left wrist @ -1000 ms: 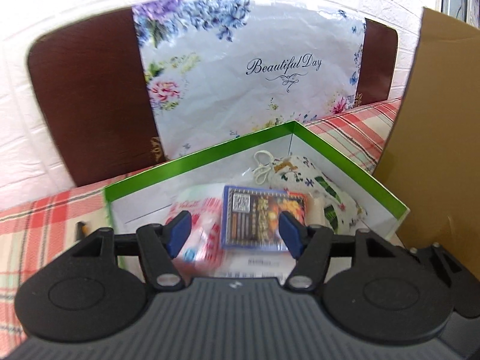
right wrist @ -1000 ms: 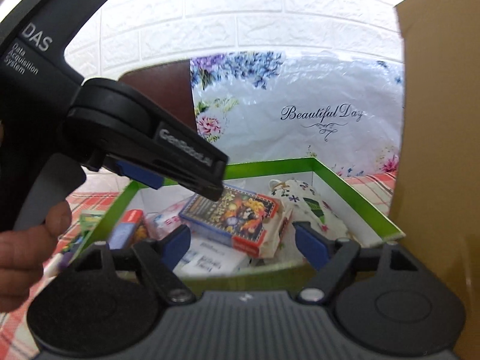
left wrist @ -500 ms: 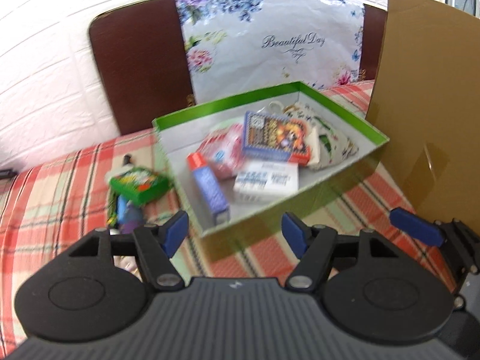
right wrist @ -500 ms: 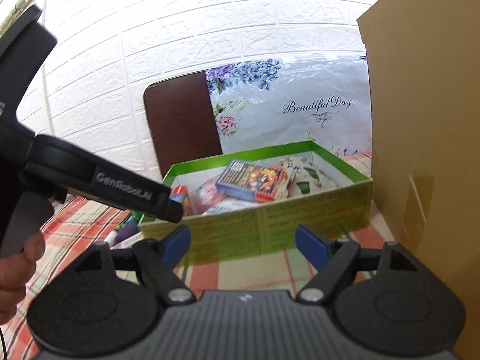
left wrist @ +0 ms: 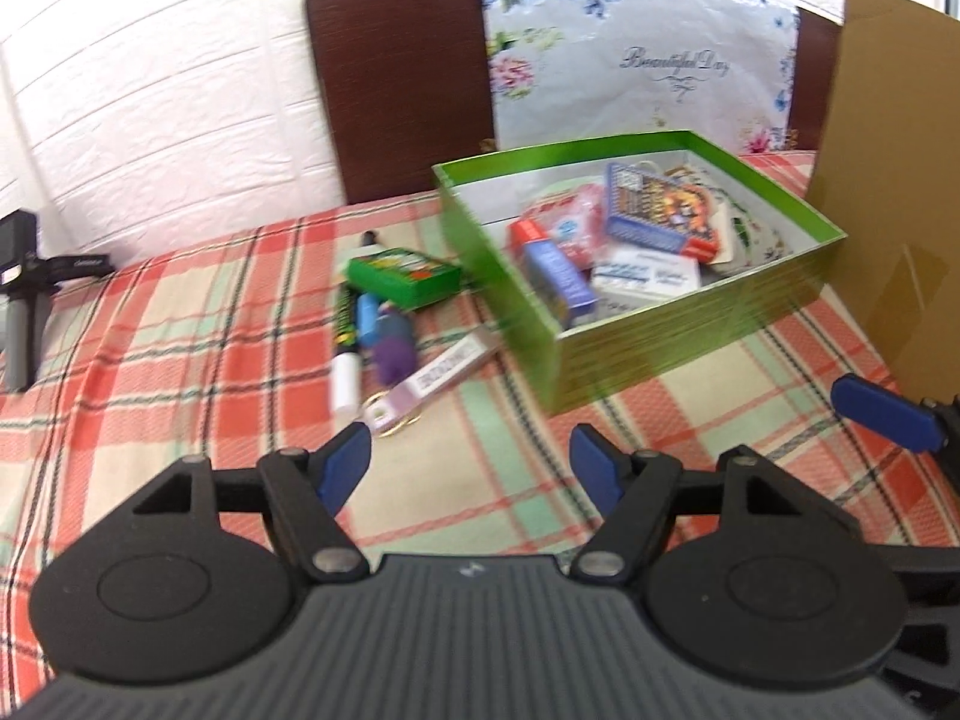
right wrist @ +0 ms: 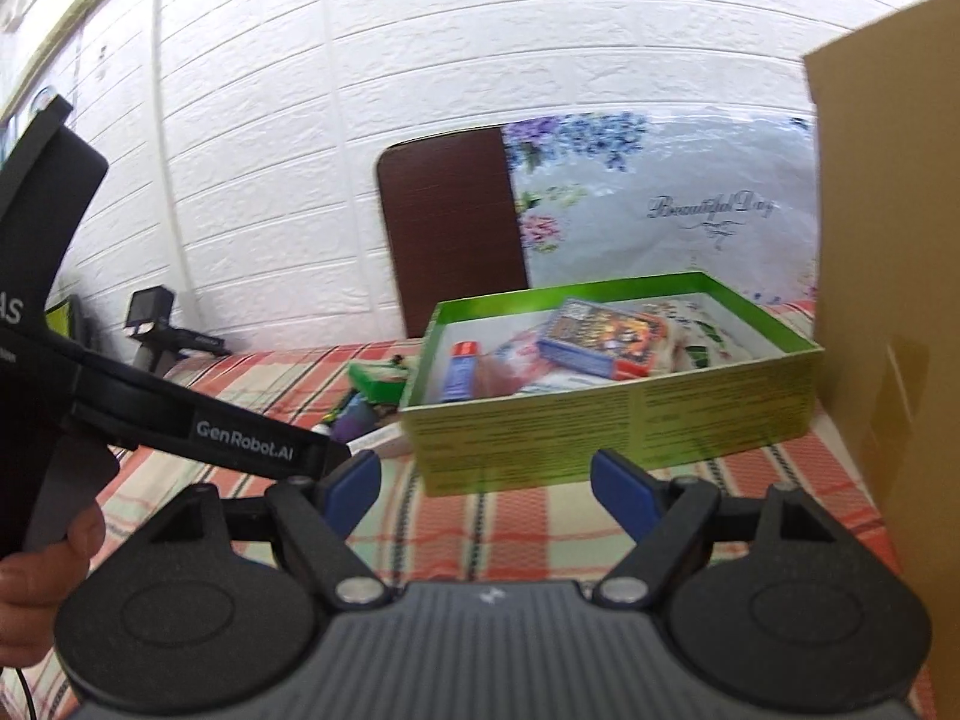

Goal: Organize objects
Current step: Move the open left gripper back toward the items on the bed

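A green box (left wrist: 690, 354) (right wrist: 606, 426) stands on the plaid tablecloth and holds several items: a blue card pack (left wrist: 657, 210), a red-capped blue tube (left wrist: 549, 267), a white packet (left wrist: 648, 279), a floral pouch. Left of the box lie a small green box (left wrist: 405, 273), a white-tipped marker (left wrist: 347, 336), a purple item (left wrist: 393, 348) and a lilac strip with a key ring (left wrist: 432, 378). My left gripper (left wrist: 470, 468) is open and empty, above the cloth in front of these. My right gripper (right wrist: 486, 489) is open and empty, in front of the box.
A tall cardboard panel (left wrist: 888, 192) (right wrist: 888, 300) stands right of the box. A floral bag (left wrist: 636, 60) leans on a dark chair back (left wrist: 396, 72) behind the table. A black stand (left wrist: 24, 294) sits at the far left. The left tool's body (right wrist: 180, 414) crosses the right view.
Both grippers have pulled back from over the green box. The left one has also swung left, bringing the loose items beside the box into view. Both stayed open.
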The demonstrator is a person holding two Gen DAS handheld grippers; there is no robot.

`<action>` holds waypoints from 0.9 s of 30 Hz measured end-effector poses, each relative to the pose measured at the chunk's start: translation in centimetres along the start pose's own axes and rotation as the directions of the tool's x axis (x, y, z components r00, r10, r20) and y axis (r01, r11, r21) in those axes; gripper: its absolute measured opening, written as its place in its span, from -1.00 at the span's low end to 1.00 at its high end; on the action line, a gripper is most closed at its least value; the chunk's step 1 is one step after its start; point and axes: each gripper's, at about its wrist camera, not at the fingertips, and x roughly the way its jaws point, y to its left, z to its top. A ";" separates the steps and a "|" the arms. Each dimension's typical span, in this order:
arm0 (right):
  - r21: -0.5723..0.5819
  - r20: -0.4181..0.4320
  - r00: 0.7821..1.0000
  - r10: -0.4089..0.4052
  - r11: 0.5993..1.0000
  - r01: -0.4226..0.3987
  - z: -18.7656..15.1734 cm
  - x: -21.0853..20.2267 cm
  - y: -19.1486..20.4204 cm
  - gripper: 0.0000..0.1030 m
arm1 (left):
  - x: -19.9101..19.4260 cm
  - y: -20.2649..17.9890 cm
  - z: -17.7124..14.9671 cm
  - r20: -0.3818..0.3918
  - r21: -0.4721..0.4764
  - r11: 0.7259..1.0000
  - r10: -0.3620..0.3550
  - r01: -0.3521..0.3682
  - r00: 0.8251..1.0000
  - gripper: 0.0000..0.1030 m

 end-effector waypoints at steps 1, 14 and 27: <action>-0.010 -0.004 1.000 0.007 1.000 -0.007 -0.1 0.0 0.4 0.55 | 0.0 0.4 -0.2 -0.001 -0.006 1.000 0.008 -0.008 1.000 0.45; -0.122 -0.088 0.993 0.079 0.988 -0.090 -1.3 2.1 5.4 0.55 | 1.5 6.2 -2.5 -0.049 -0.105 0.991 0.074 -0.079 0.996 0.45; -0.311 -0.181 0.973 0.143 0.930 -0.195 -1.5 8.4 11.4 0.30 | 3.9 13.9 -4.4 -0.125 -0.279 0.952 0.095 -0.126 0.988 0.45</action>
